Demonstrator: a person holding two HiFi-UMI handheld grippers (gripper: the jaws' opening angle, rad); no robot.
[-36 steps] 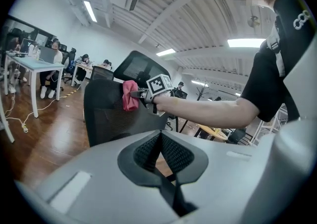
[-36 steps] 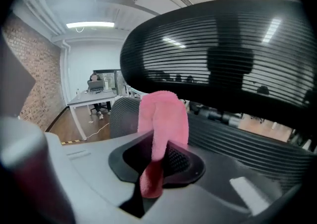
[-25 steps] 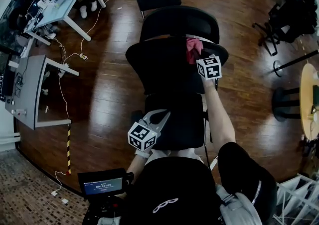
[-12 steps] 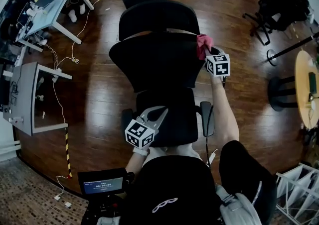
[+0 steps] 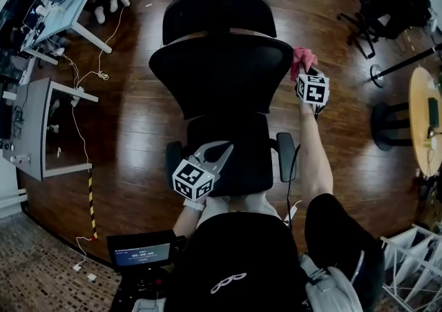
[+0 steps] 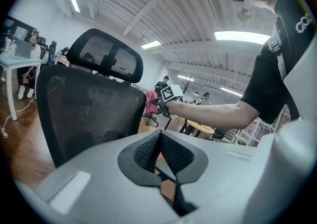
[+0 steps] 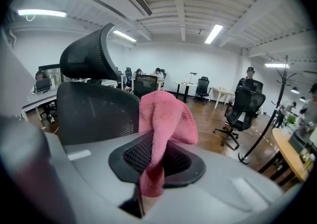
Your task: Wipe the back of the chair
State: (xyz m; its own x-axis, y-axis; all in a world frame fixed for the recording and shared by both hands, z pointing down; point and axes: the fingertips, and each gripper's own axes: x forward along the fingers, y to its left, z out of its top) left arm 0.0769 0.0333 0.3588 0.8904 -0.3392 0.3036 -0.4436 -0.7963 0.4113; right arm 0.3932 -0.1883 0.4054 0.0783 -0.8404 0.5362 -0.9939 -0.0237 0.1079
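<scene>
Holds left gripper [image 5: 217,153] low at six o'clock over the seat [image 5: 231,131], jaws pressed together on nothing. Pinches a pink cloth [image 5: 300,59] in right gripper [image 5: 304,70], at three o'clock of the chair back [image 5: 221,72], just off its edge. Shows no trace of wiped mesh; probably mid-job, most of the back left to cover, headrest [image 5: 217,14] beyond at twelve o'clock.

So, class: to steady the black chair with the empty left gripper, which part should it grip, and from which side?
Probably the backrest's left rim, approached from the left: it is a thin edge the jaws can span, and the right gripper with the pink cloth occupies the right edge.
</scene>
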